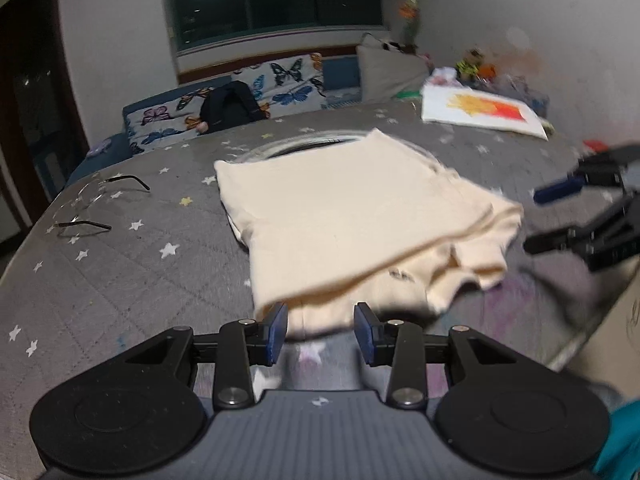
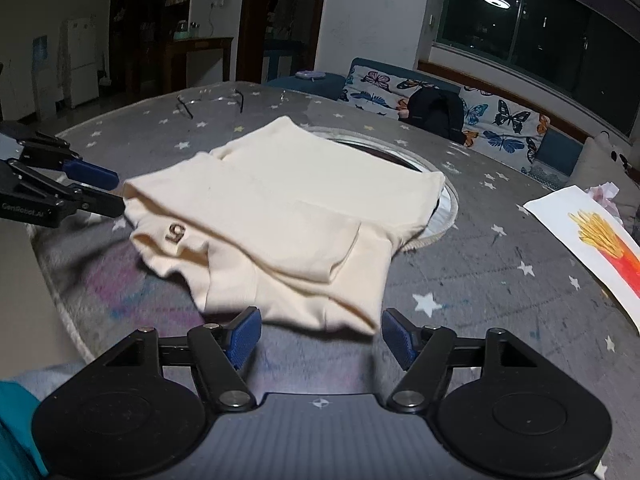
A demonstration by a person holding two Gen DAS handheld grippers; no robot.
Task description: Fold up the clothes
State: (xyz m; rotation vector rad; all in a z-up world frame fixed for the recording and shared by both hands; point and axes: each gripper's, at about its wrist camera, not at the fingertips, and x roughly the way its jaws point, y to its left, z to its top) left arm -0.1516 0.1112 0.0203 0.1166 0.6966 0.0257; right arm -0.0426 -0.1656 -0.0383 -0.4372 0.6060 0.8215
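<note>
A cream garment [image 1: 352,216] lies folded in layers on the grey star-patterned table cover [image 1: 120,272]. It also shows in the right wrist view [image 2: 288,216], with a small dark mark on one fold. My left gripper [image 1: 321,332] is open and empty, just short of the garment's near edge. My right gripper [image 2: 322,338] is open and empty, close to the garment's near corner. The right gripper shows at the right of the left wrist view [image 1: 560,216]. The left gripper shows at the left of the right wrist view [image 2: 100,192], its fingertips near the garment's edge.
Eyeglasses [image 1: 92,208] lie on the cover at the left. A fries drawing on white paper [image 1: 484,114] lies at the back right. A round rim [image 2: 448,196] sits under the garment. A butterfly sofa [image 1: 248,96] with a dark bag [image 1: 230,108] stands behind.
</note>
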